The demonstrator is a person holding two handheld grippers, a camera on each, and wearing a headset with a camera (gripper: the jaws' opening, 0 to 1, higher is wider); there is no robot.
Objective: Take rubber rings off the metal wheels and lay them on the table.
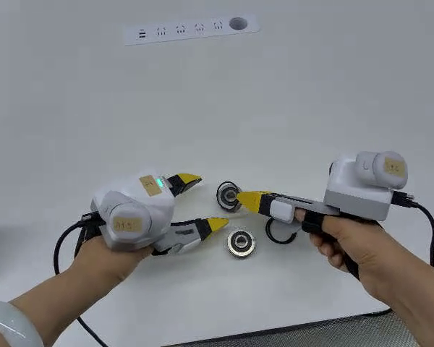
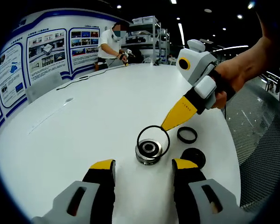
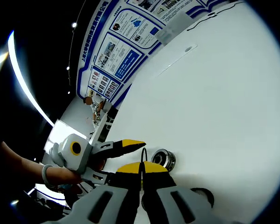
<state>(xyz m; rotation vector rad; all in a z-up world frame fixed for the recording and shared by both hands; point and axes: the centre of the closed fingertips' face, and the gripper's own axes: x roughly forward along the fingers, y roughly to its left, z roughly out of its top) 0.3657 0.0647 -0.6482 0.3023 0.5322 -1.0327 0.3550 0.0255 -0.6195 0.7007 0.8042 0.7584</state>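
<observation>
Rubber ring (image 2: 138, 138), thin and black, stands pinched in the pressed-together jaws of the right gripper (image 2: 167, 125), its lower edge at the metal wheel (image 2: 148, 151) on the white table (image 1: 275, 108) (whether it has cleared the rim is hard to tell). Left gripper (image 1: 203, 201) hovers with jaws spread and the wheel just ahead between them, so it is probably the nearer hand to steady the wheel while the right draws the ring away.

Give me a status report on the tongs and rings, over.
Left tongs open, facing wheel. Right tongs shut on ring, tilted up over that wheel. Another ring lies on table beside second wheel. Nothing in the way.
</observation>
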